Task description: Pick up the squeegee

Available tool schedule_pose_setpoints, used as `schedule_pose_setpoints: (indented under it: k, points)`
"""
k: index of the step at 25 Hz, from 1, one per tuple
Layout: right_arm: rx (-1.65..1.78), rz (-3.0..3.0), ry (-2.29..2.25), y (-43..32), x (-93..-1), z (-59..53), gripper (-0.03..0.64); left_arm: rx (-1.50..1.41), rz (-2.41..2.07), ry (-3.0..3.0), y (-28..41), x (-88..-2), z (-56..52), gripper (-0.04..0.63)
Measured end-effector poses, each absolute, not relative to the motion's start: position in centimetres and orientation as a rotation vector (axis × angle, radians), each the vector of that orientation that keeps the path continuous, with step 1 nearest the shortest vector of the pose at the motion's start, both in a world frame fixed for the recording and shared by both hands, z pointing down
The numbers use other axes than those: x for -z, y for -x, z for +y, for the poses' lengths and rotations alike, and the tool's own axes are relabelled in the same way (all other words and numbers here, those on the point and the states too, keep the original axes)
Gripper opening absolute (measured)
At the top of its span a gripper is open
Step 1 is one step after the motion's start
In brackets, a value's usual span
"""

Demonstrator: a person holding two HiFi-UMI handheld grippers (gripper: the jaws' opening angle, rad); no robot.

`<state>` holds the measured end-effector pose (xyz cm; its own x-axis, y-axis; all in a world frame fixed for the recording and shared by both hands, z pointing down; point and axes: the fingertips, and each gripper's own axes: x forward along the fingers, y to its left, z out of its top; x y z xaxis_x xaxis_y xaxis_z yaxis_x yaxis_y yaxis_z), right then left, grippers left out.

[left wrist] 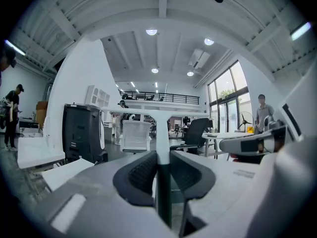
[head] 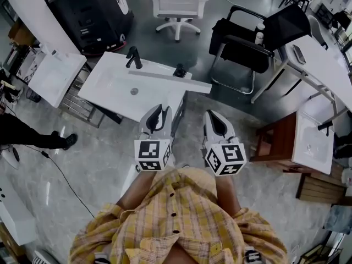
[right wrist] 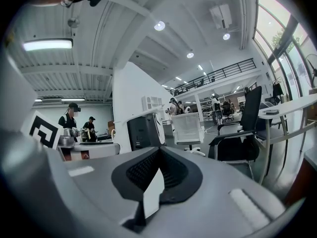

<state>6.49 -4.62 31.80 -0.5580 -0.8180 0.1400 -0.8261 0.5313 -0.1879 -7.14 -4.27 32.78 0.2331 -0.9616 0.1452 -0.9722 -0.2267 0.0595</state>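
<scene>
The squeegee is white and T-shaped. In the head view its long blade [head: 170, 80] hangs over the near edge of a white sink [head: 110, 84], and its handle runs back toward my left gripper [head: 155, 114]. From the left gripper view, the handle [left wrist: 163, 143] stands upright between the dark pads and the blade [left wrist: 163, 114] crosses above. My left gripper [left wrist: 162, 158] is shut on that handle. My right gripper [head: 216, 122] is held level beside it, to the right, touching nothing. In the right gripper view the right gripper [right wrist: 158, 155] is shut, with only a pale sliver showing low in the slit.
The sink carries a black faucet [head: 133, 56]. Behind it stand a black machine [head: 91, 12], a white office chair [head: 177, 4] and a black chair [head: 247, 40]. A white table [head: 324, 65] and a wooden stand with a second basin [head: 311, 142] are at right. People stand in the distance.
</scene>
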Motion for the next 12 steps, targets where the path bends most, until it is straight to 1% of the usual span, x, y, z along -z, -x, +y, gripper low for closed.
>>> schedule_pose_setpoints:
  k: [12]
  points:
    - [-0.351,-2.725,-1.461,-6.71,-31.20,-4.41,-0.002,-0.104,-1.873,-2.369,6.82,-31.83,-3.83,0.087]
